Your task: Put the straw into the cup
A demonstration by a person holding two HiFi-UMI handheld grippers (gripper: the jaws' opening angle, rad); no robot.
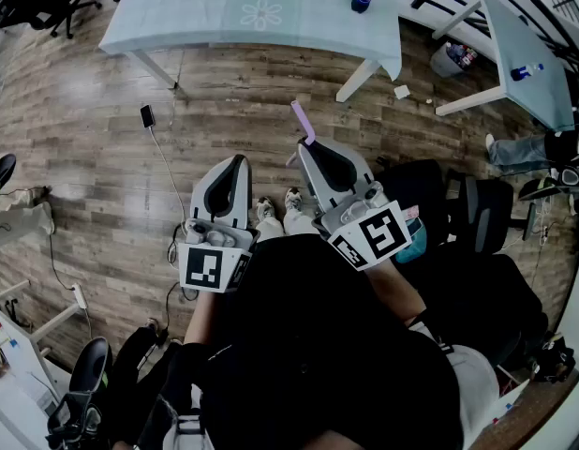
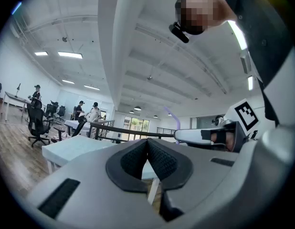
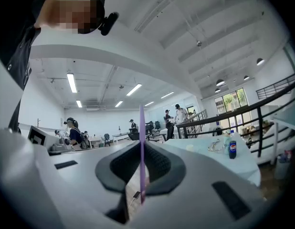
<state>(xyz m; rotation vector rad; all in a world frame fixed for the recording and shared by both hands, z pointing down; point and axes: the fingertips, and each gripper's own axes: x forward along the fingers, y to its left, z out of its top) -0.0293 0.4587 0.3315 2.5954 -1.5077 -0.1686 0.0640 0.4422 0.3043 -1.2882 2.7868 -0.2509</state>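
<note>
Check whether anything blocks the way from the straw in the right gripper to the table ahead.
Nothing visible does. The straw, clamped in the right gripper, faces only wooden floor before the table. The left gripper sits beside it, not ahead.

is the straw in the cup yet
Not yet: the right tool is shut on the purple straw, which stands upright between its jaws.
</note>
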